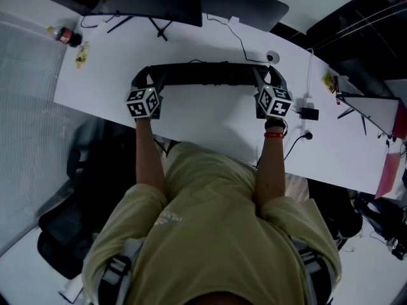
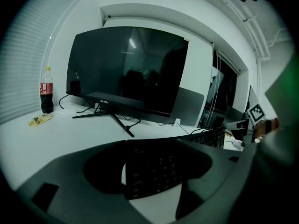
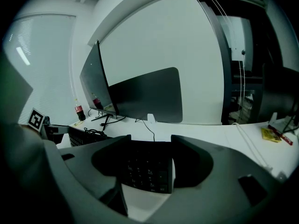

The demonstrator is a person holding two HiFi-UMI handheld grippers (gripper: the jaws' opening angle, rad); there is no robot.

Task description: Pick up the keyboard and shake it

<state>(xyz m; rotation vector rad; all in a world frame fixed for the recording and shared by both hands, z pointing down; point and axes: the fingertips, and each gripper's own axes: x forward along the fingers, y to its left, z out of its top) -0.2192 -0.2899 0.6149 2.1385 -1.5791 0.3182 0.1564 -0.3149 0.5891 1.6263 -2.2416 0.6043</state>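
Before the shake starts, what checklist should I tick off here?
1. Grip, left hand-held gripper on keyboard end: ok, keyboard fills the jaws.
2. Grip, right hand-held gripper on the other end: ok, same.
3. Lift, keyboard off desk: cannot tell.
4. Clearance to monitor: ok, it stands apart behind.
5. Clearance to bottle: ok, far off at the desk's left corner.
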